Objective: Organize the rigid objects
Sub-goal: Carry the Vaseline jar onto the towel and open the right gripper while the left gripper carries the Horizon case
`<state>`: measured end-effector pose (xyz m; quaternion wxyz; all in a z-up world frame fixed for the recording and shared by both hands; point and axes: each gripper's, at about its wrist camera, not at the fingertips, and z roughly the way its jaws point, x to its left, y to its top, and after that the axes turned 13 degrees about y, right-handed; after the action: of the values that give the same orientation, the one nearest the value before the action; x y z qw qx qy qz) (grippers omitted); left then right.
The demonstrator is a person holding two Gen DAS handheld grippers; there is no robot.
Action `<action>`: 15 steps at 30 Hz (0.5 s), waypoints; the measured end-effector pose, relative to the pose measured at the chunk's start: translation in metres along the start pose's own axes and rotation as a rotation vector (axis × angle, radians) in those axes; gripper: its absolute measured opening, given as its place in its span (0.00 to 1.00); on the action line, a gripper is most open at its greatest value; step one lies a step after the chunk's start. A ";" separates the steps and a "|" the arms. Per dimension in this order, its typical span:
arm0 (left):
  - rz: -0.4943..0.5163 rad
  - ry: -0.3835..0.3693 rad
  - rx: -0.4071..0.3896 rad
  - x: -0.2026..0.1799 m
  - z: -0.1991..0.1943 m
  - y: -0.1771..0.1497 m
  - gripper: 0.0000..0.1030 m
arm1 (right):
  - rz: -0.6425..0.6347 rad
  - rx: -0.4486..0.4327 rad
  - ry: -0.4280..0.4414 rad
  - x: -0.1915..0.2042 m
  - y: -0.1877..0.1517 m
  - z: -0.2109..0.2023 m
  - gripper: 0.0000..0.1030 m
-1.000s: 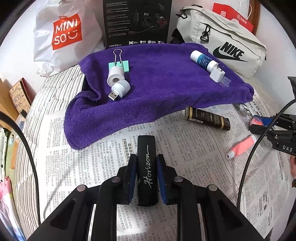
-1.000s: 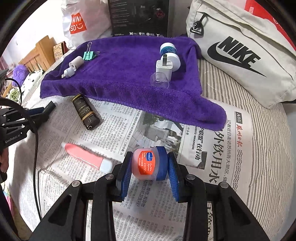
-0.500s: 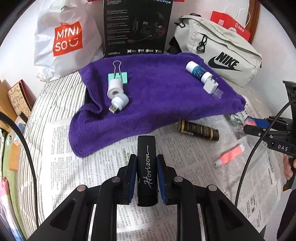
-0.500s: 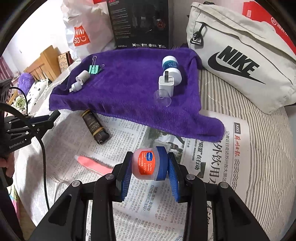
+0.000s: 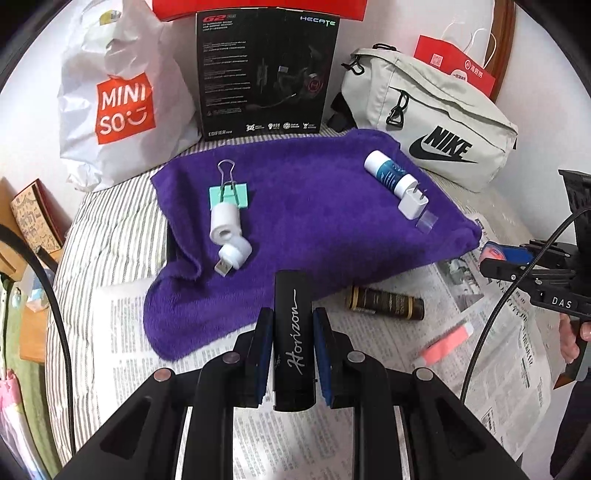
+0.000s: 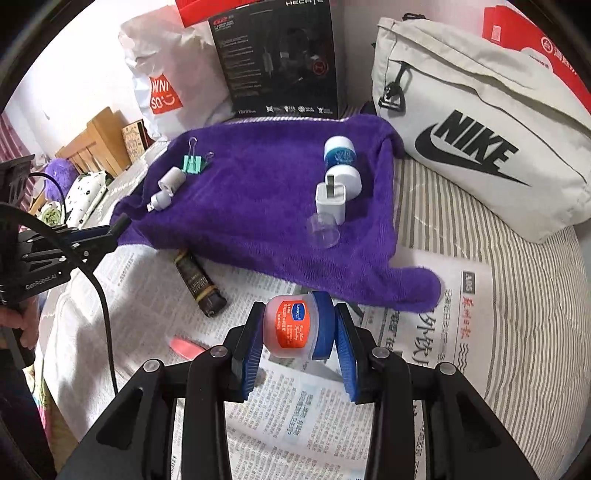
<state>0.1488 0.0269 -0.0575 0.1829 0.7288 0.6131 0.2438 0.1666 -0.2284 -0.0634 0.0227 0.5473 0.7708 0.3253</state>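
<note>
Little jar (image 6: 295,325) sitting squeezed in right claw (image 6: 295,343), black stick (image 5: 294,332) in left claw (image 5: 294,345); maybe slipping, dropping onto newspaper (image 6: 325,424).

The pink tube (image 6: 186,346) is half hidden behind the right gripper's arm; the clear cap (image 5: 426,222) is too faint to make out; the red box (image 5: 258,9) is cut off by the top edge; newspaper (image 6: 303,413) print is unreadably small.
</note>
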 end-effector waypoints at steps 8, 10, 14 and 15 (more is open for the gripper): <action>0.012 -0.005 0.001 -0.002 0.009 0.020 0.20 | -0.019 -0.021 0.015 0.000 0.032 0.006 0.35; 0.009 -0.008 0.000 0.000 0.012 0.025 0.20 | -0.030 -0.026 0.019 0.001 0.043 0.011 0.35; 0.002 -0.013 0.002 0.004 0.018 0.032 0.20 | -0.056 -0.009 0.011 0.003 0.062 0.027 0.35; 0.002 -0.011 0.003 0.005 0.020 0.033 0.20 | -0.064 0.001 0.008 0.004 0.066 0.033 0.35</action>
<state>0.1876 0.0263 -0.0545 0.1850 0.7310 0.6119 0.2389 0.2328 -0.1965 -0.0534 0.0299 0.5210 0.7881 0.3263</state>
